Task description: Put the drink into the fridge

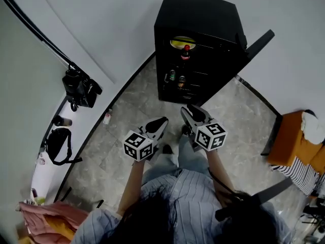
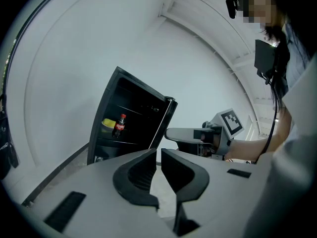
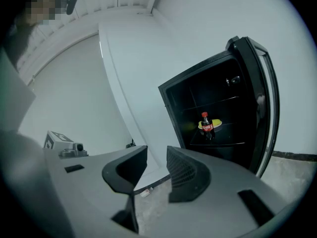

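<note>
**Both grippers empty, cola bottle on the fridge shelf**

Jaws on the left gripper (image 2: 159, 152) were drawn almost together, with only a thin slit of floor showing between them and nothing in it. Those of the right gripper (image 3: 157, 155) stood narrowly apart, again with nothing between the pads.

From the head view, the left gripper (image 1: 161, 122) and the right gripper (image 1: 187, 111) were held side by side above the stone-tiled floor (image 1: 127, 136), both pointing toward the black fridge (image 1: 203, 19) and clear of it. The fridge door (image 1: 259, 43) was swung open to the right.

The drink, a cola bottle (image 1: 186, 52) with a red cap and red label, stood upright on an upper shelf inside the fridge. A yellow dish (image 1: 183, 41) sat just behind it. Both gripper views showed the same bottle (image 2: 119, 125) (image 3: 206, 125) well away from either set of jaws. Two cans (image 1: 172, 75) stood on a lower shelf.

A black camera (image 1: 81, 88) stood by the left wall, and an orange seat (image 1: 289, 141) was off to the right.
</note>
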A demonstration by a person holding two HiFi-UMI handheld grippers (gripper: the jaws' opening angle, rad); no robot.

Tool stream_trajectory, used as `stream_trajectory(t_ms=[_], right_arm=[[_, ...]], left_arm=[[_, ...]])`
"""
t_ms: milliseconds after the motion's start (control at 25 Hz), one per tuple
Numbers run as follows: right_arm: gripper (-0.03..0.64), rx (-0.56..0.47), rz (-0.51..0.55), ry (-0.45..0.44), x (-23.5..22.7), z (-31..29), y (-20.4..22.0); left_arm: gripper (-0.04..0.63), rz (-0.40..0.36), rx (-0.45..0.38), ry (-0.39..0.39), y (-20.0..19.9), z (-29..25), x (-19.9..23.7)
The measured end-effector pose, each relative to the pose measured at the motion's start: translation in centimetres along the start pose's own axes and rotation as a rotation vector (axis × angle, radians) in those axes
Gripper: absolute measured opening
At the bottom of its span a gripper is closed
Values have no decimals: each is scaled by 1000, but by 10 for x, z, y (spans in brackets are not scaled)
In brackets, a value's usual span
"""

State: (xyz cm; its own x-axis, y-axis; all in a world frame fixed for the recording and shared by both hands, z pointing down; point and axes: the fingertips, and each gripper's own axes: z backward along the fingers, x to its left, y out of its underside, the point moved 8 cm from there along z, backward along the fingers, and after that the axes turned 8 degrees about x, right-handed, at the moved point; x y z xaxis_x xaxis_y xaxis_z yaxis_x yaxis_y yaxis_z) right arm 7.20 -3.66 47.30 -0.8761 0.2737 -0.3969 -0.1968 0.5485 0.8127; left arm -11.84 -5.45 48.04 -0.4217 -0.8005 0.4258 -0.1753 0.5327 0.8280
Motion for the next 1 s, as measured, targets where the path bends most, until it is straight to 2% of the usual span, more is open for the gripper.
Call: stream_trajectory(t_ms=[240,560,1000], right_arm=[[118,37,-2,3,6,7,5],[112,65,10,-35,12,4,0],[110,60,69,-76,10,42,-2]], left_arm=[[29,49,-39,-11,7,7,2],[29,88,-79,-49,8,10,5],[29,69,-108,-87,4,5,-39]])
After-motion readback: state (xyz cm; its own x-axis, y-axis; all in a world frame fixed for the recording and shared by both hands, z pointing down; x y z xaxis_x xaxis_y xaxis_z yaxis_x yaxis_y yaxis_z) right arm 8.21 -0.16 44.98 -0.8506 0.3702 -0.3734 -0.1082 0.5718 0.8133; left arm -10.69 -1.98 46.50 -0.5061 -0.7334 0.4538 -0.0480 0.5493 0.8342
